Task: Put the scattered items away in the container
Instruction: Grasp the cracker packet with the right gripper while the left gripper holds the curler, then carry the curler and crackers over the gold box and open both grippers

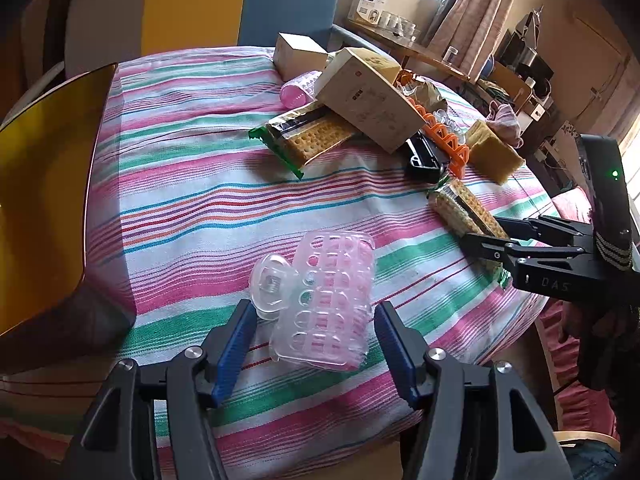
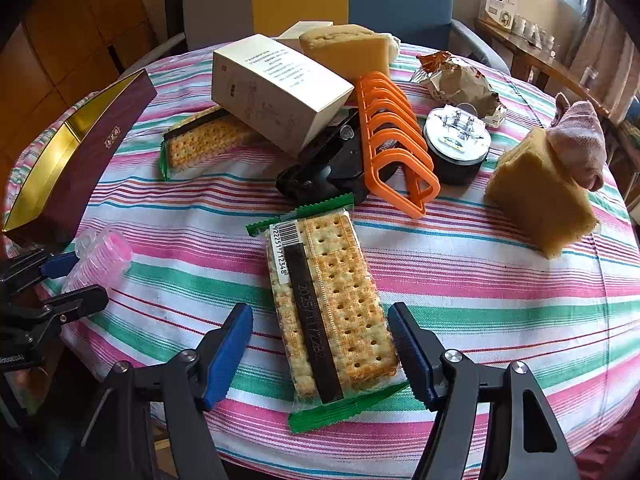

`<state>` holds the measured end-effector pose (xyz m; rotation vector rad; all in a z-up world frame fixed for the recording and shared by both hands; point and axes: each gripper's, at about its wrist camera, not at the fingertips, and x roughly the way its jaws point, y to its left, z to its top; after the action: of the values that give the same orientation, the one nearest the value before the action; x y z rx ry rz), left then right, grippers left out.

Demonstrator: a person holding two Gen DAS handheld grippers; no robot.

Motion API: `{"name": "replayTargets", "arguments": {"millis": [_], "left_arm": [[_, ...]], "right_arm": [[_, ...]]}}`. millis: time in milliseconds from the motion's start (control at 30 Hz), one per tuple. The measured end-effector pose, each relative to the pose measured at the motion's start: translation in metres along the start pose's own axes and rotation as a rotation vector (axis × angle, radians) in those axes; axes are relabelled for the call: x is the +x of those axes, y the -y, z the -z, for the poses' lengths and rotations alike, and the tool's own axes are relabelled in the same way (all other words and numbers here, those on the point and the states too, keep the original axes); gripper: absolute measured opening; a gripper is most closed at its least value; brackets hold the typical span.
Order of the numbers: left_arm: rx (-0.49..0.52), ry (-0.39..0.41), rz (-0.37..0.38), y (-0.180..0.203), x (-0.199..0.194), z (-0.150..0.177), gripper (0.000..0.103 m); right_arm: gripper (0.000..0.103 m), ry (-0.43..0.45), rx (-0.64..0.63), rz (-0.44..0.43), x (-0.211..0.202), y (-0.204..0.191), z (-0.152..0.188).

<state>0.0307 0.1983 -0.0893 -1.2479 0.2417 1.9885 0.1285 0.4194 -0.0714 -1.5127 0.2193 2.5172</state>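
Note:
My left gripper (image 1: 314, 314) is open, its blue pads on either side of a clear pink perforated holder (image 1: 328, 300) with a clear suction cup (image 1: 270, 282) lying on the striped cloth. My right gripper (image 2: 320, 320) is open around a cracker pack (image 2: 328, 312) lying flat, apart from both pads. The container, a dark red box with gold lining (image 2: 68, 152), stands open at the table's left; in the left wrist view (image 1: 44, 200) it is at the left edge. The right gripper (image 1: 480, 236) also shows in the left wrist view, at the cracker pack (image 1: 460, 208).
A heap at the back holds a white carton (image 2: 272, 92), a second cracker pack (image 2: 204, 140), an orange rack (image 2: 396, 140), a black tool (image 2: 324, 168), a round tin (image 2: 456, 144), yellow sponges (image 2: 536, 192), a foil wrapper (image 2: 456, 80) and a pink cloth (image 2: 580, 140). Chairs stand behind the table.

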Motion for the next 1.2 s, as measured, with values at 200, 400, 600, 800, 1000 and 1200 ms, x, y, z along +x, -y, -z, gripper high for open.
{"name": "replayTargets", "arguments": {"millis": [200,400,600,800,1000,1200], "left_arm": [[-0.009,0.002,-0.007,0.0,0.0,-0.001,0.062],[0.046,0.007,-0.081,0.01,0.0,0.004,0.056],[0.044,0.018,-0.084,0.009,-0.001,0.006,0.053],[0.045,0.018,-0.078,0.01,0.0,0.007,0.059],[0.031,0.025,-0.071,0.008,-0.001,0.007,0.059],[0.015,0.043,-0.061,0.004,-0.005,0.008,0.044]], "right_arm": [[0.051,0.032,0.016,-0.011,-0.005,-0.007,0.009],[0.054,0.025,0.024,-0.022,-0.006,-0.024,0.011],[0.057,0.019,0.034,-0.014,-0.005,-0.026,0.011],[0.062,0.029,0.041,-0.017,-0.005,-0.028,0.014],[0.062,0.042,0.035,-0.012,-0.006,-0.029,0.016],[0.049,0.064,0.03,0.011,-0.011,-0.033,0.022]]}}
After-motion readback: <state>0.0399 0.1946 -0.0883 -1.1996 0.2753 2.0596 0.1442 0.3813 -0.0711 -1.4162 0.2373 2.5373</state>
